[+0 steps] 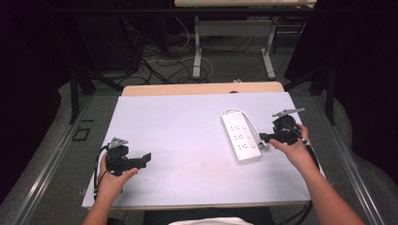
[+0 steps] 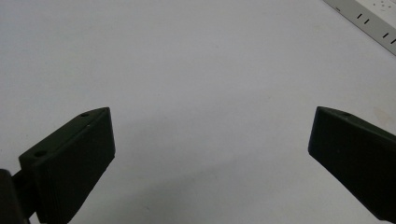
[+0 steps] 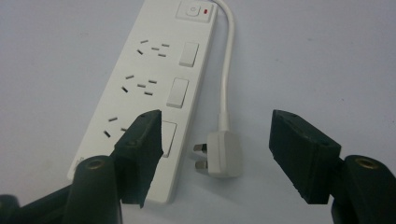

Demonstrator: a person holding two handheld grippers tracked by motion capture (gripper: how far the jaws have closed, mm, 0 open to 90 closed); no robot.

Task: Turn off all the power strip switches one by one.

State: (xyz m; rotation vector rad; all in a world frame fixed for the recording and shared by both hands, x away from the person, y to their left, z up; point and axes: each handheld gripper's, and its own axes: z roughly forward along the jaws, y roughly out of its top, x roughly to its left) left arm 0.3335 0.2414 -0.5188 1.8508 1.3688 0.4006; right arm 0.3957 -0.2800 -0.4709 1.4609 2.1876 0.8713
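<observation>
The right claw (image 3: 215, 156) sits half spread with nothing pinched, its jaws straddling the one white plug (image 3: 224, 154) lying loose on the bench (image 1: 187, 126). At the plug's 10 o'clock lies one power strip (image 3: 154, 84) with three sockets and four switches. The left claw (image 2: 210, 154) gapes wide over bare bench, holding nothing.

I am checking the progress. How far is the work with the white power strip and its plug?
Nothing looks done yet: the plug lies loose on the table beside the power strip, in no socket. In hand: the right gripper hovers with open jaws on either side of the plug. The left gripper waits open. Grasping and inserting remain.
</observation>
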